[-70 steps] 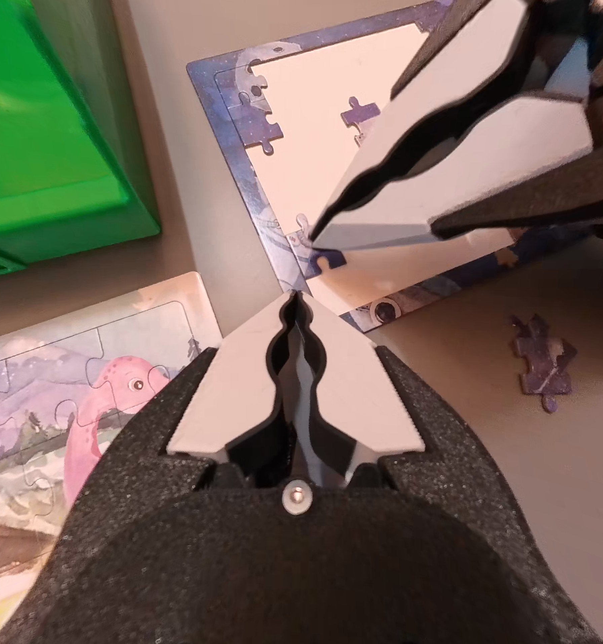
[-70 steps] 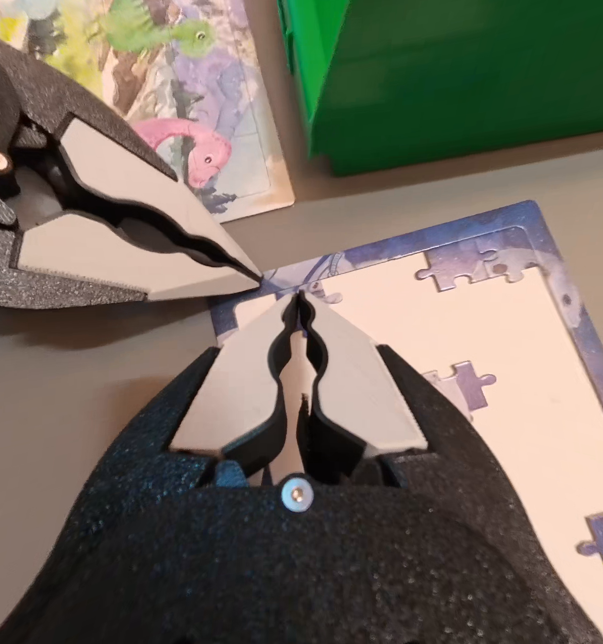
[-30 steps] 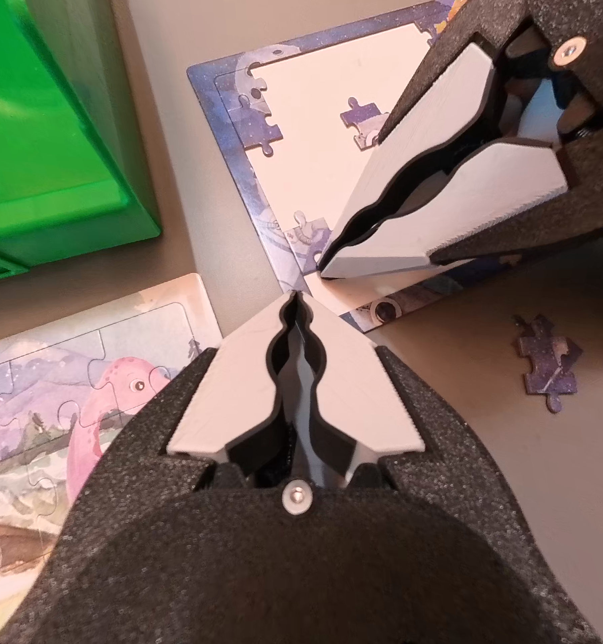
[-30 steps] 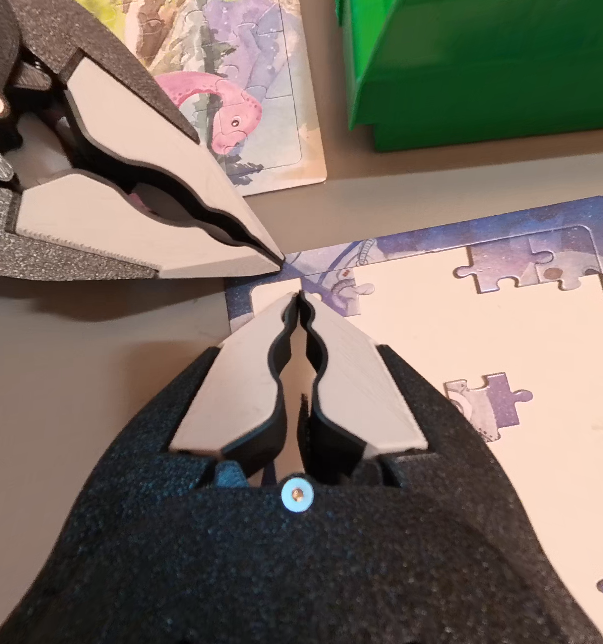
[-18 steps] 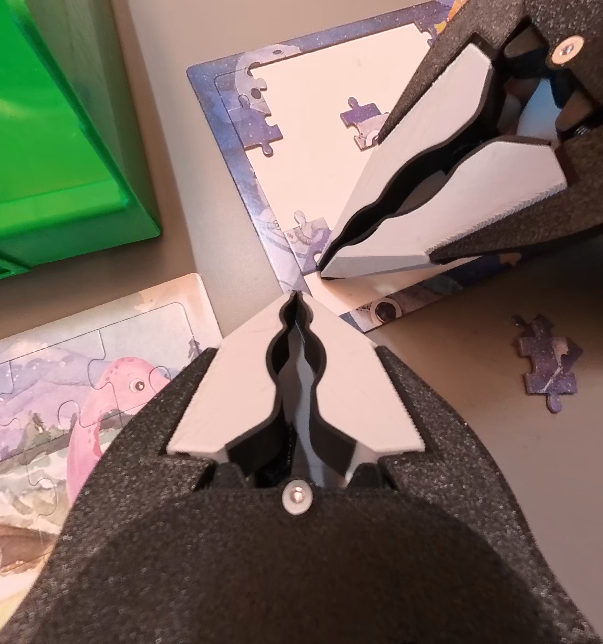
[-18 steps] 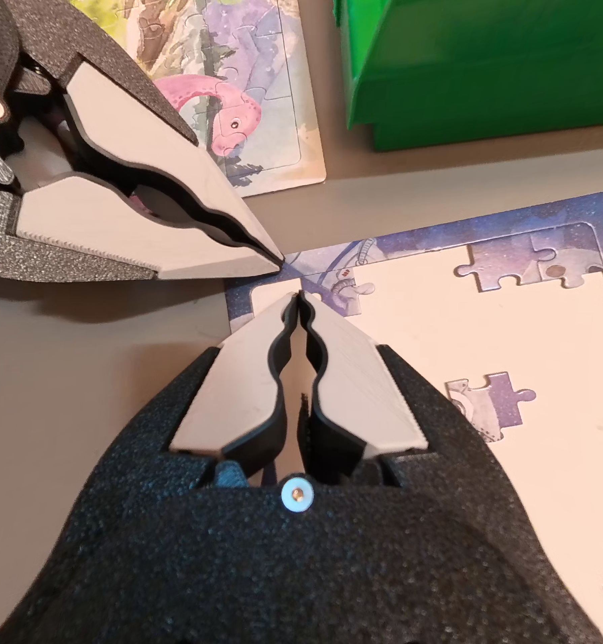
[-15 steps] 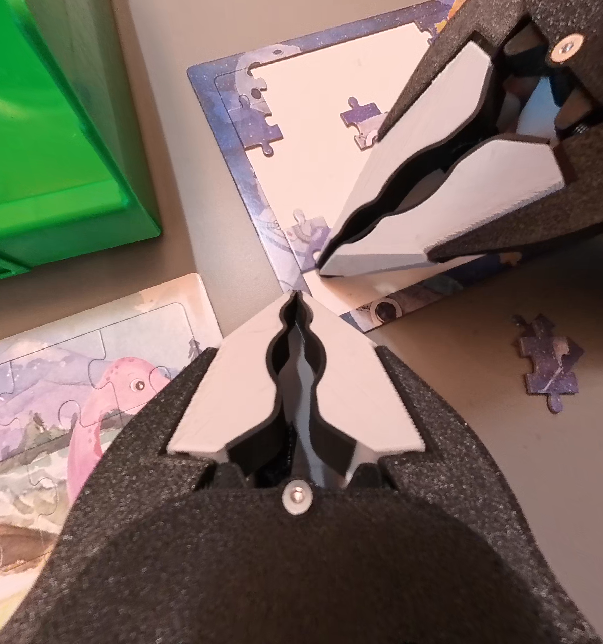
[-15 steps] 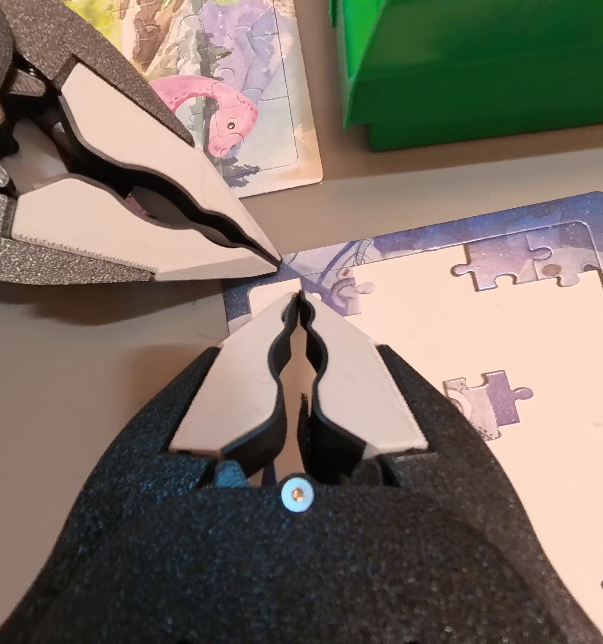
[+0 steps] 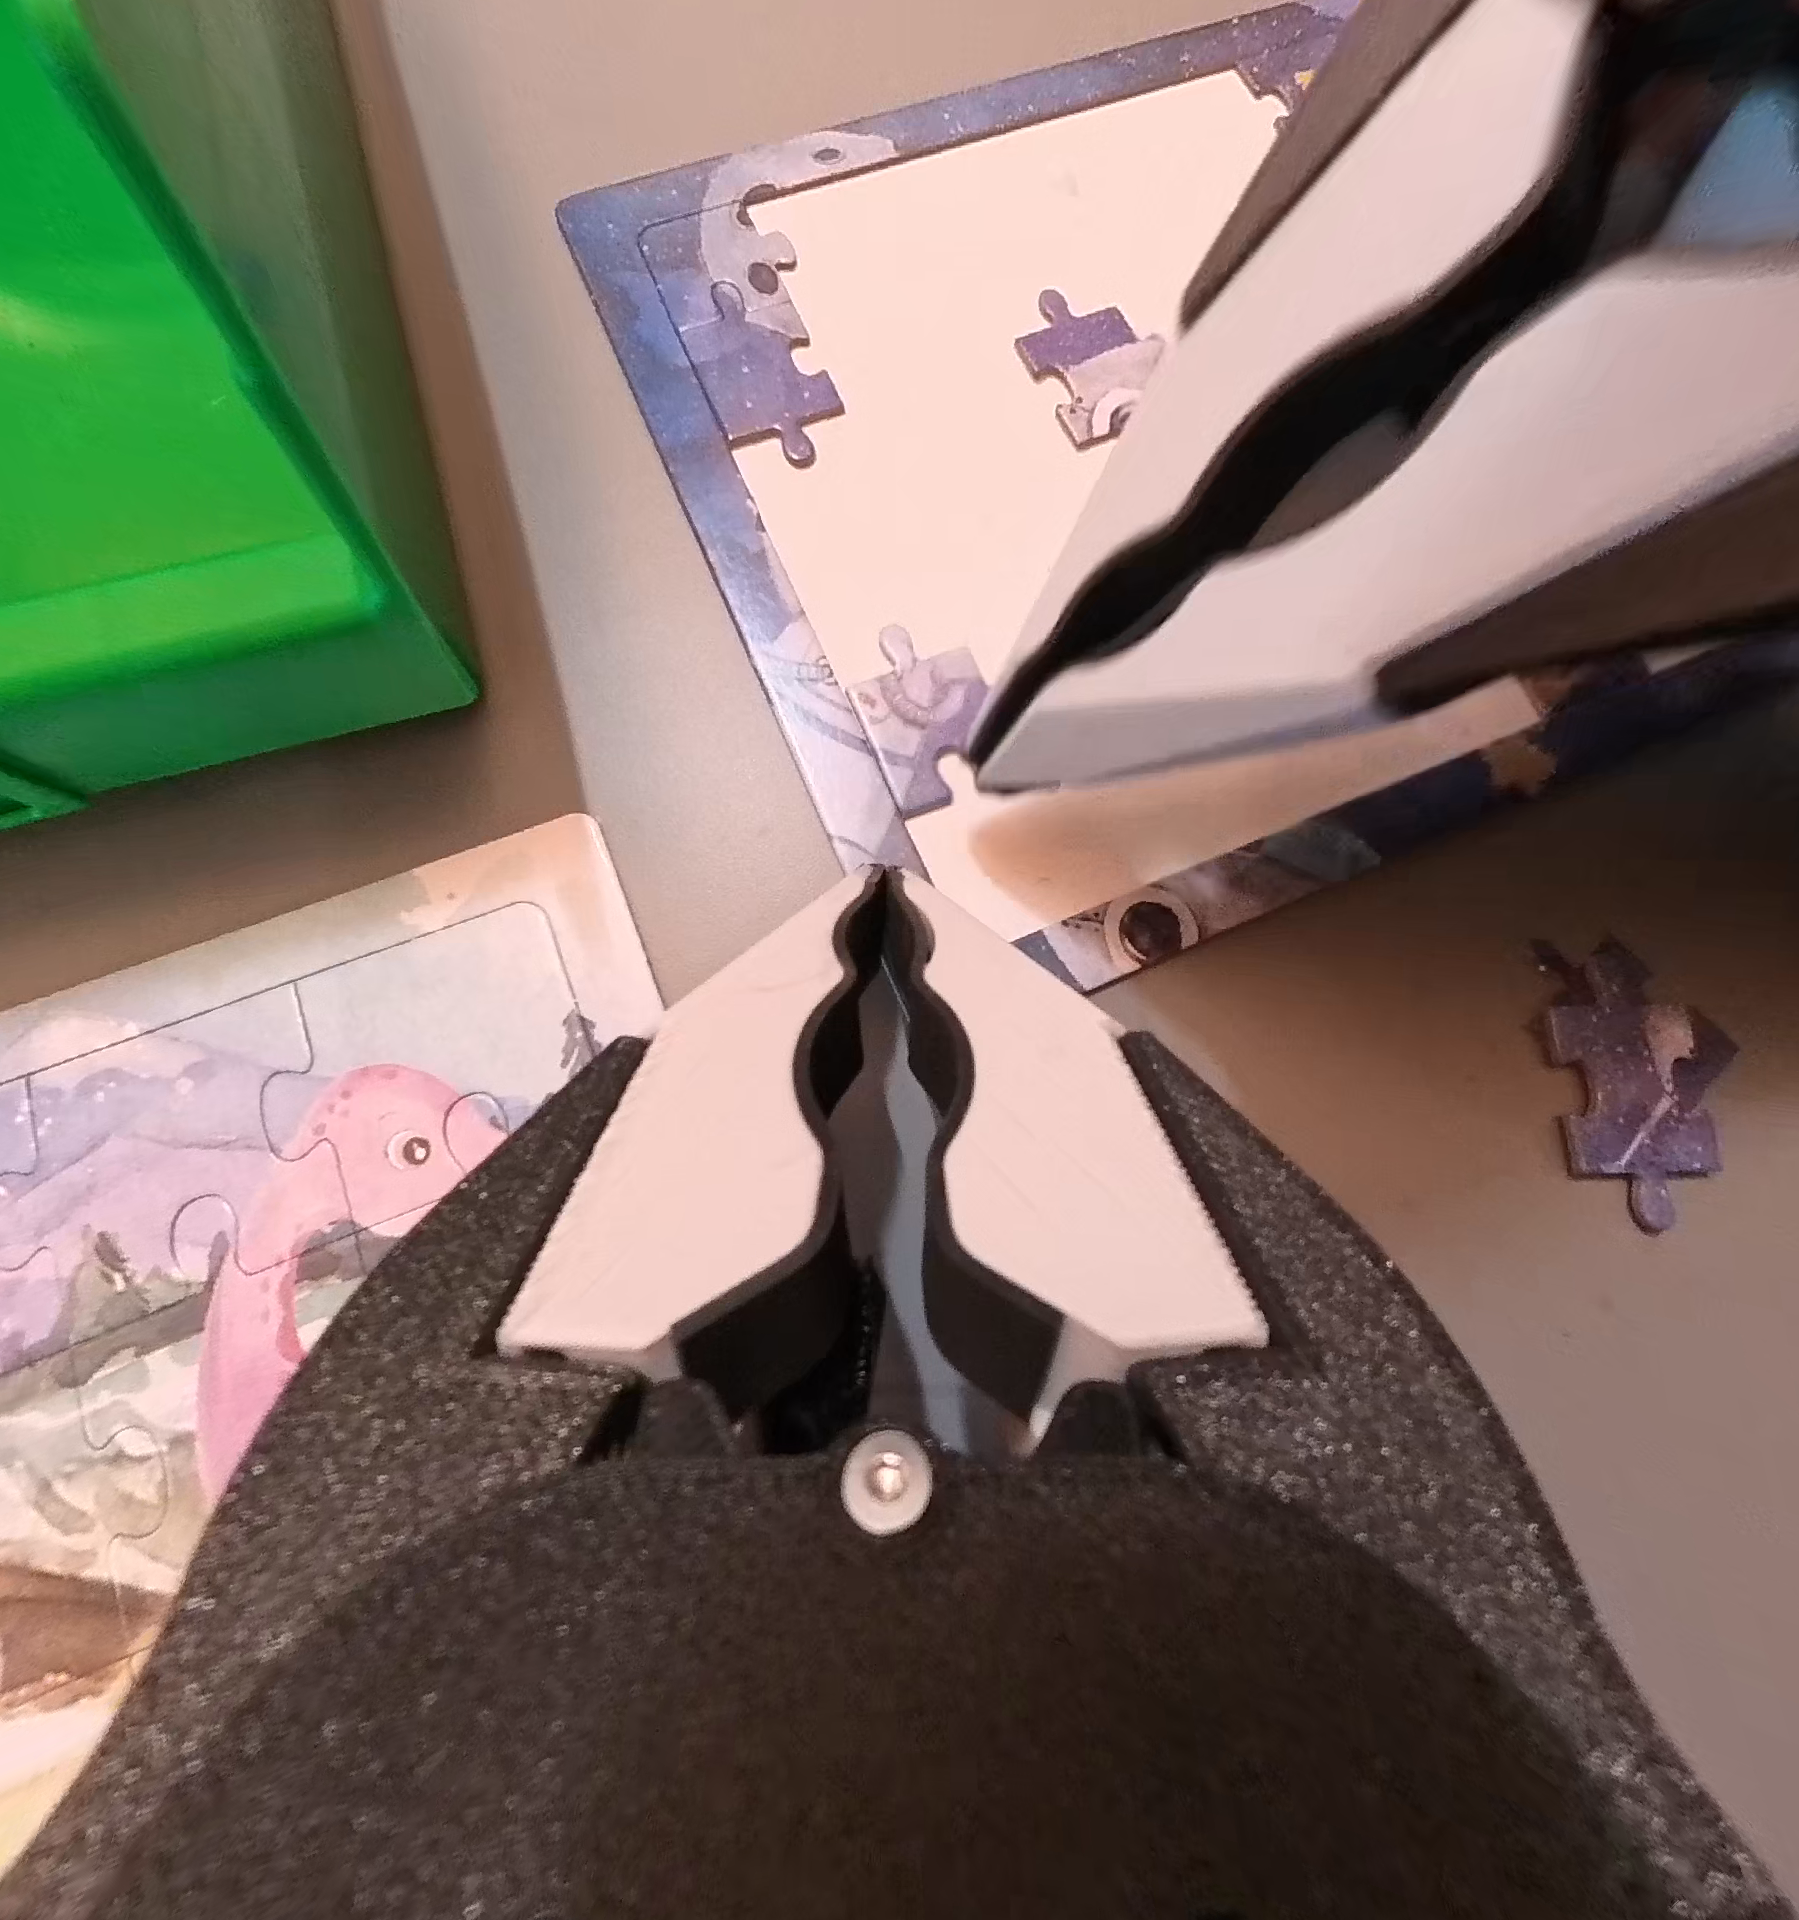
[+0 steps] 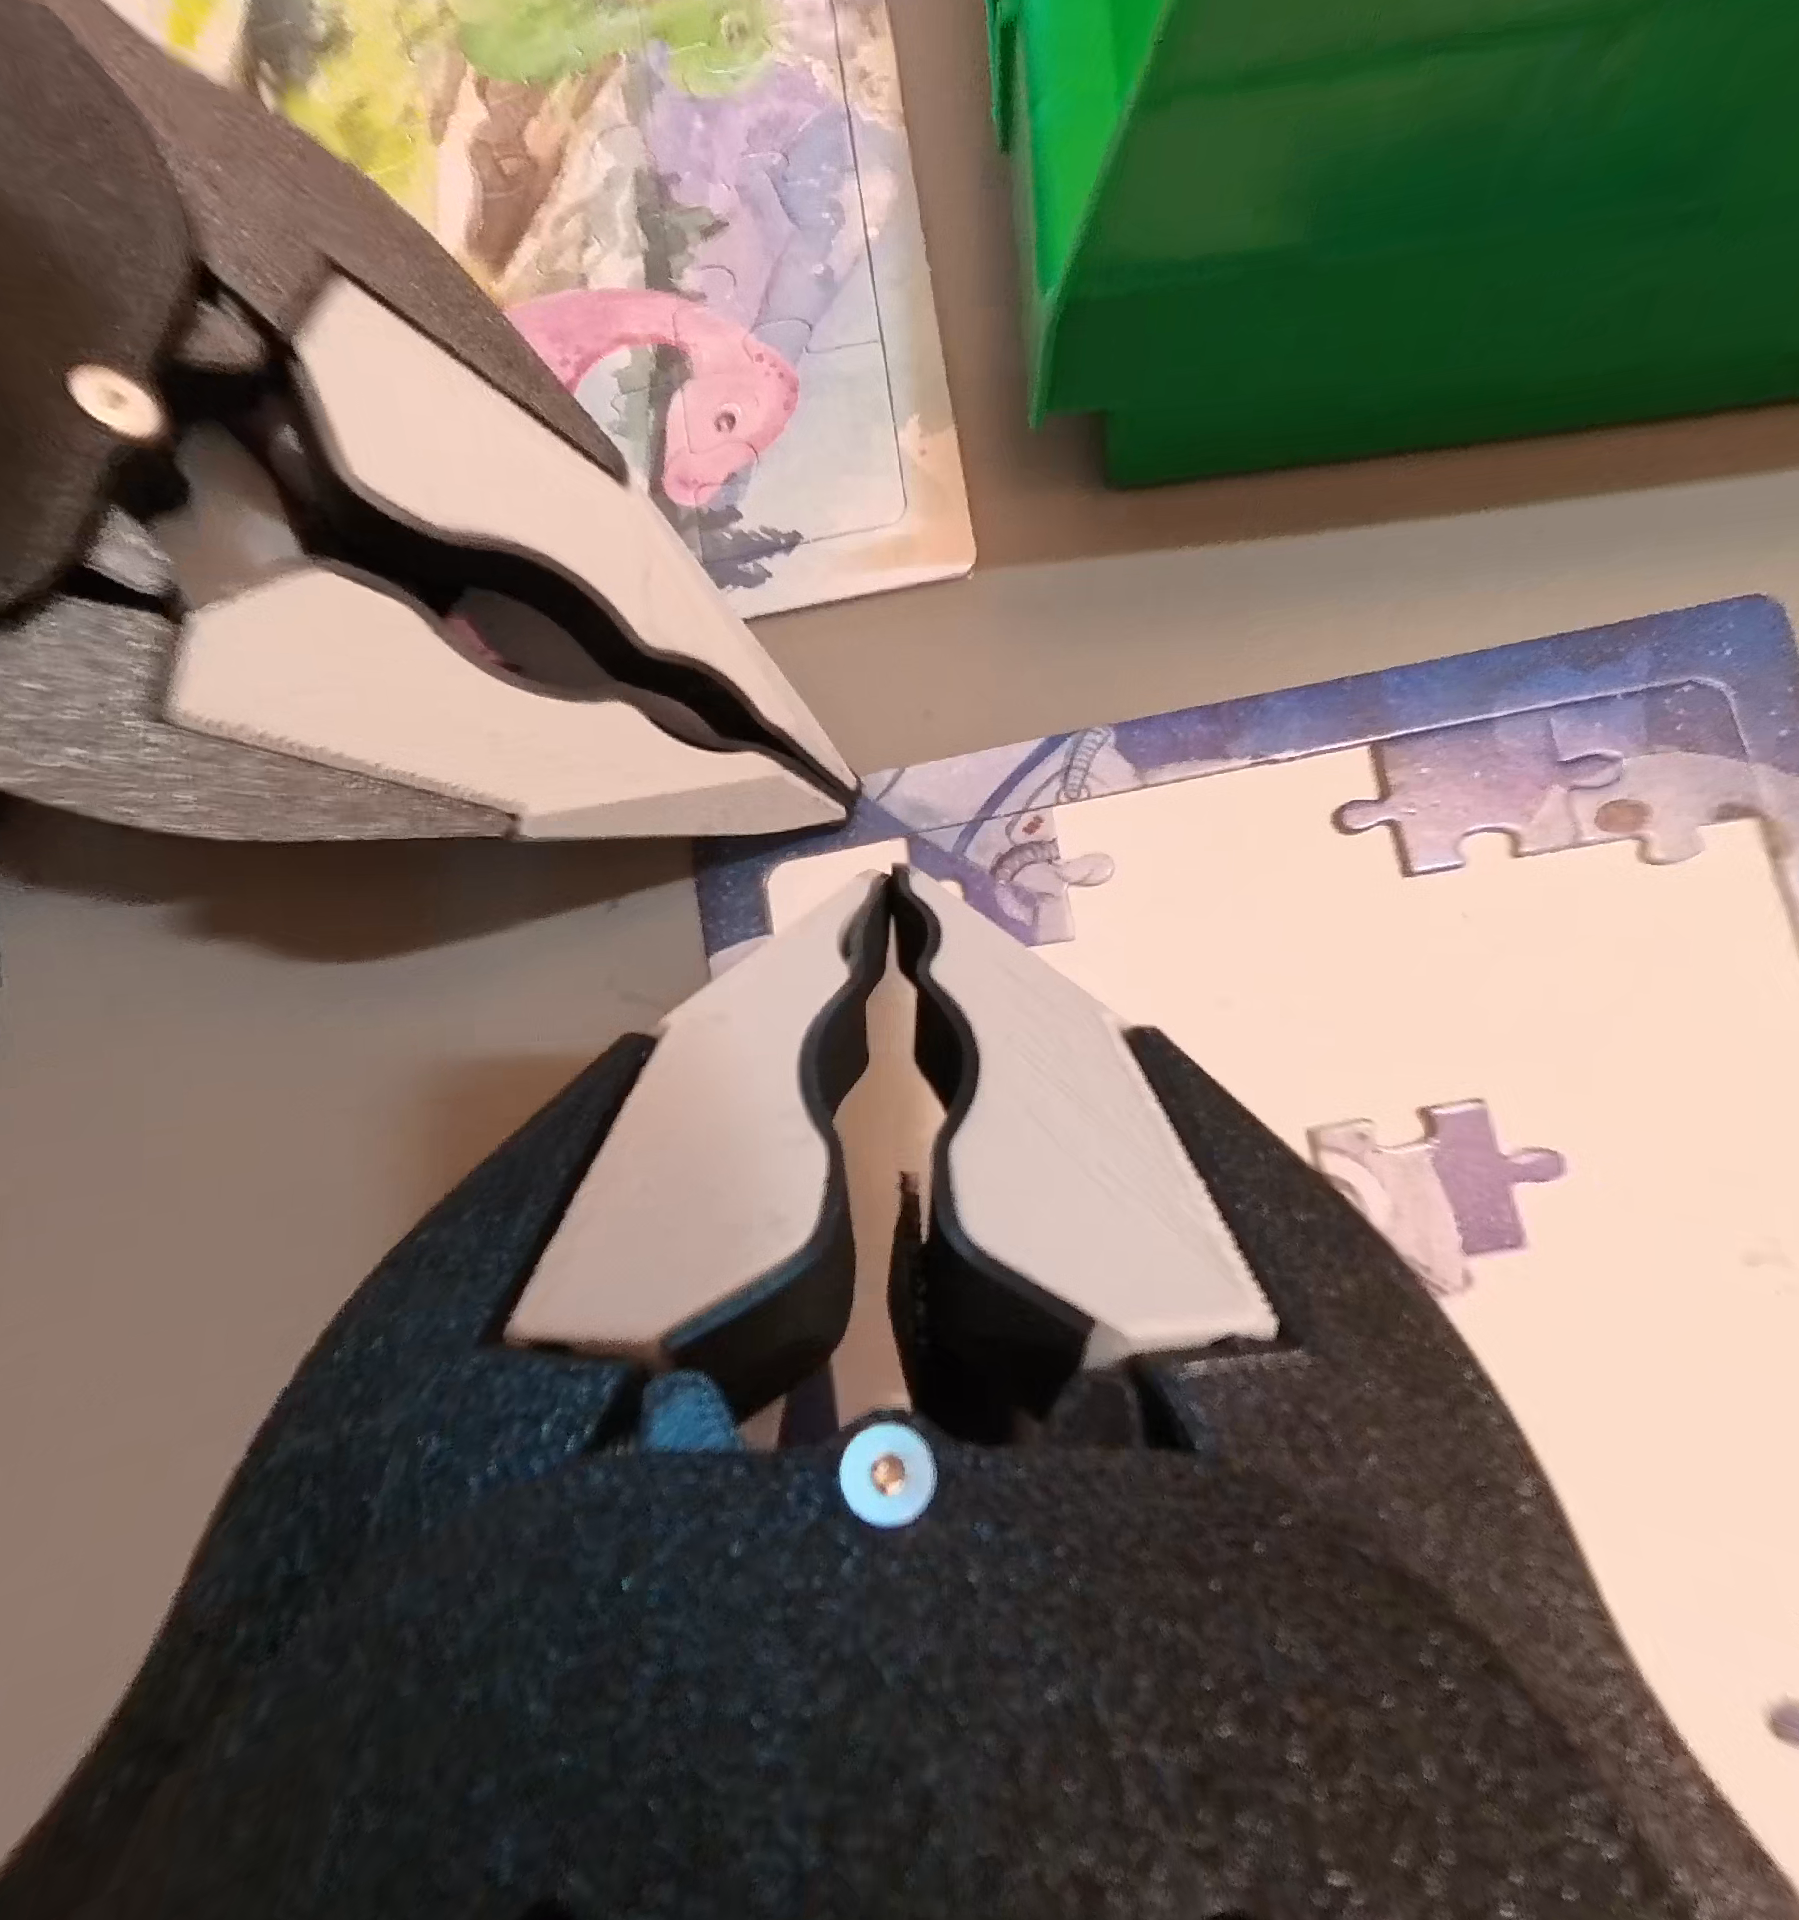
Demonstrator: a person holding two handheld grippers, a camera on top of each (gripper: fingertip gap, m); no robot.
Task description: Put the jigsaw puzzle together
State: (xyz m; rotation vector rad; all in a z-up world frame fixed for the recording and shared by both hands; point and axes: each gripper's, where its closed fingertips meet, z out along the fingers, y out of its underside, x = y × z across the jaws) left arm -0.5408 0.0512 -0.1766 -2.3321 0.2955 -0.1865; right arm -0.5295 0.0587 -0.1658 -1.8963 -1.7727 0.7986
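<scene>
1. The left gripper [image 9: 882, 878] is sitting nearest in the left wrist view. Its fingers [image 9: 729, 1122] are pressed together and are pinching nothing. The tip is resting at the near corner of the puzzle tray [image 9: 656, 343].
2. The right gripper [image 10: 890, 881] is sitting nearest in the right wrist view. Its fingers [image 10: 1061, 1132] are pressed together too, and are pinching nothing. The tip is lying over the bare corner of the tray, just beside a placed piece [image 10: 1030, 862].
3. The tray is lying flat on the bench [image 9: 1497, 1558]. It is mostly bare. Only a few blue pieces are sitting inside it, so I think the puzzle is just starting.
4. A loose piece [image 9: 1622, 1081] is lying on the bench outside the tray, off to the right of the left gripper. Its long side is pointing away from the camera, a bit tilted. I think this piece is next. I cannot tell for sure which gripper is closer to it.
5. Farther off, a finished dinosaur puzzle [image 10: 749, 343] and a green box [image 10: 1446, 208] are sitting on the bench.
6. I am seeing no words or labels to read.
</scene>
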